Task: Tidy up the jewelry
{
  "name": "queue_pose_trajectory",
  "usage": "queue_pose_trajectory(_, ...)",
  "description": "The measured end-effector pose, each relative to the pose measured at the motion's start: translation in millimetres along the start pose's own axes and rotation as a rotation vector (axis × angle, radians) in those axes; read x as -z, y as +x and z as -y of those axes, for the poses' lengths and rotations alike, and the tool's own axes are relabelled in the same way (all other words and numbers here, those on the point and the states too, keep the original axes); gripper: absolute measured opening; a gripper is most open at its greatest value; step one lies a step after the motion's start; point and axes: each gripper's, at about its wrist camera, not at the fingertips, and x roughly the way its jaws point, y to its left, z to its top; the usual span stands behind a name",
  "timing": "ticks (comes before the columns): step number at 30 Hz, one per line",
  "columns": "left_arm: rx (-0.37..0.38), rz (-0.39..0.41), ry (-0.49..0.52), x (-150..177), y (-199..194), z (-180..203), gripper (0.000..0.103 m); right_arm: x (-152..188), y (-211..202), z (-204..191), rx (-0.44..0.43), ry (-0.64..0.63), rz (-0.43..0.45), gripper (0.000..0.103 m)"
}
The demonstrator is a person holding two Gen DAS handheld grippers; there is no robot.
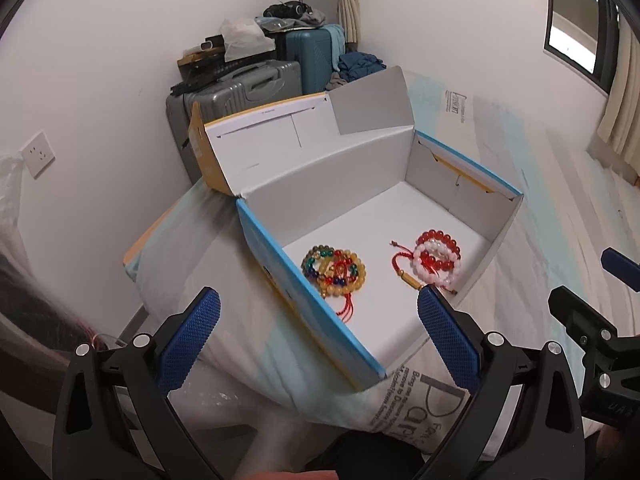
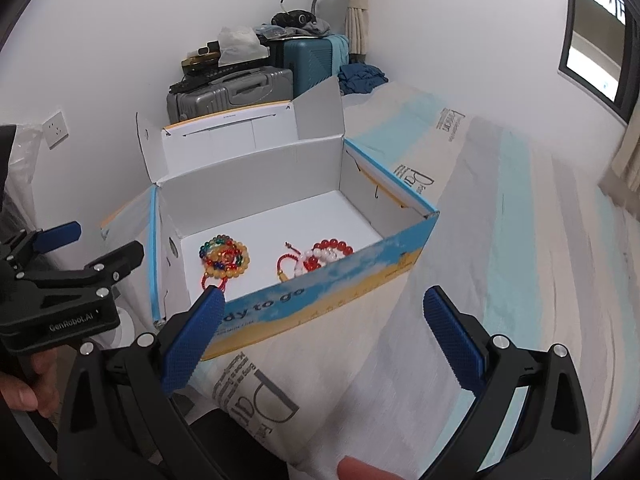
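Note:
An open cardboard box [image 1: 304,292] [image 2: 320,284] with blue and yellow sides sits on the bed. On its white floor lie a pile of yellow and multicoloured bead bracelets [image 1: 335,269] [image 2: 225,258] and a pile of red and white bead bracelets with a red cord [image 1: 434,258] [image 2: 320,258]. My left gripper [image 1: 318,306] is open and empty, above the box's near left corner. My right gripper [image 2: 324,308] is open and empty, in front of the box's front wall. The left gripper also shows in the right wrist view [image 2: 92,246].
The bed sheet [image 2: 500,280] is white with pale blue stripes and printed text. Grey and teal suitcases [image 1: 248,88] with clutter on top stand against the wall behind the box. A window [image 2: 600,32] and a curtain are at the right.

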Motion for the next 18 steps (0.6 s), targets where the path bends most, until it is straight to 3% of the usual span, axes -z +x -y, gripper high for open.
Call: queue_pose_trajectory(18, 0.003, 0.014, 0.025, 6.4, -8.2, 10.0, 0.097, 9.0, -2.2, 5.6, 0.012, 0.023, -0.006, 0.096)
